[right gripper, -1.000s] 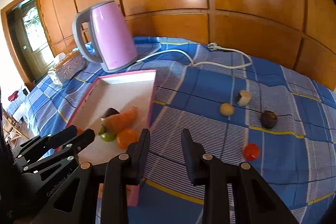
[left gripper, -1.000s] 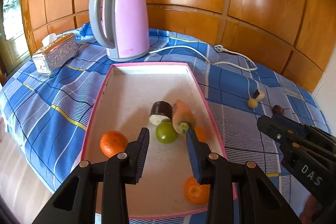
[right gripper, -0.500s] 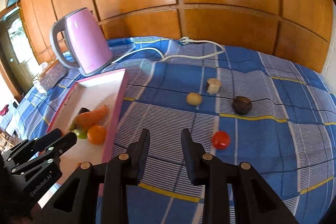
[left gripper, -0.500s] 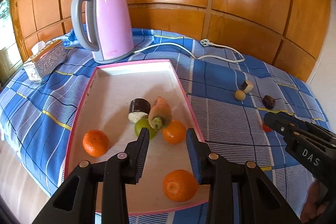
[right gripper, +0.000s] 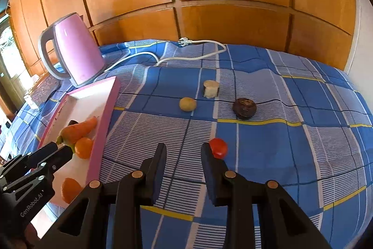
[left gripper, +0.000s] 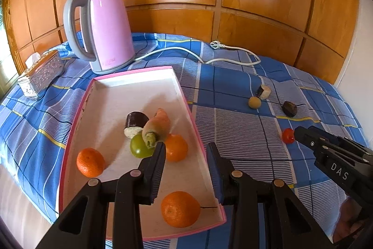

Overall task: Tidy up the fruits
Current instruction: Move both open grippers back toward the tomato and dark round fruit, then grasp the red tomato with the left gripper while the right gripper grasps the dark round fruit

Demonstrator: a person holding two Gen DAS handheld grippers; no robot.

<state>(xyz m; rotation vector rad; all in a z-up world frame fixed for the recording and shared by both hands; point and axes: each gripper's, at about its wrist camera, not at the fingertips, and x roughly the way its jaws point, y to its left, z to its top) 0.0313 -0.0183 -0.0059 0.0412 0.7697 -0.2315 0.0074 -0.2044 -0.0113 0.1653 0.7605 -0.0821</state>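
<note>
Two grippers hovering, both with jaws apart and nothing in them.

Left gripper (left gripper: 185, 151) hangs low over the tray's (left gripper: 184, 90) right rim, pointing past the oranges (left gripper: 176, 147), green fruit (left gripper: 139, 149) and carrot (left gripper: 156, 126). Right gripper (right gripper: 183, 153) is angled down at the blue cloth (right gripper: 291, 155), its right finger just beside the tomato (right gripper: 218, 147).

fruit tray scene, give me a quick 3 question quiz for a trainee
1. True or false: the pink kettle stands inside the tray.
2. How many oranges lie in the tray? A) one B) three C) five
3. Fill in: the loose item nearest the right gripper is a small ____ fruit.

Key: 1 false, it stands on the cloth beyond the tray. 2 B. 3 red.
</note>
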